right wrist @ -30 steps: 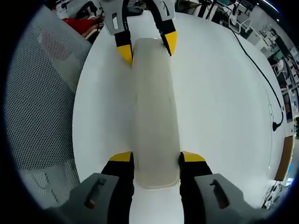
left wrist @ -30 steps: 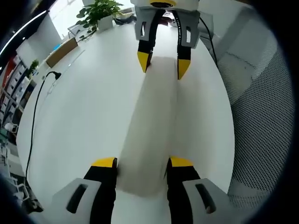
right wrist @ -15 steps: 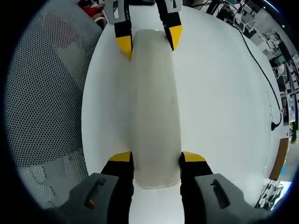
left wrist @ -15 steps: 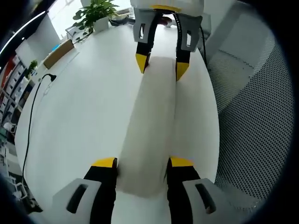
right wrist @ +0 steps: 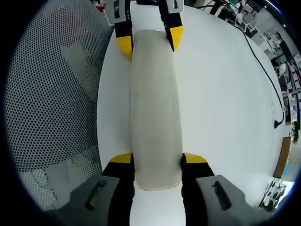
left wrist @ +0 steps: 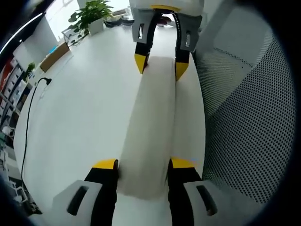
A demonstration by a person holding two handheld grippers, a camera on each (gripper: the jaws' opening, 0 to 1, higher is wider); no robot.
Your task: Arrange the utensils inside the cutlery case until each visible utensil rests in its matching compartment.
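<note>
White and broad, the counter carries a long, pale cutlery case, closed so that nothing of its contents can be seen. Toward the far left corner of the counter in the left gripper view stand a potted plant and a brown box, and a black cable runs along the left edge. Beside the counter's right edge in that view is a grey mesh chair back.

Seen along its jaws, the left claw pinches one short end of the cutlery case, its yellow-tipped jaws pressed against the two long sides. At the other end of the case the right claw comes in from the top of the view, its jaws likewise against both sides.

In the right gripper view the mesh chair back lies to the left, off the counter's edge, and the cutlery case runs lengthwise near that edge. The right claw clamps the near end of the case between its jaws, the case rising straight ahead from between them. The left claw grips the far end. A black cable trails along the counter's right side, with cluttered desks beyond.
</note>
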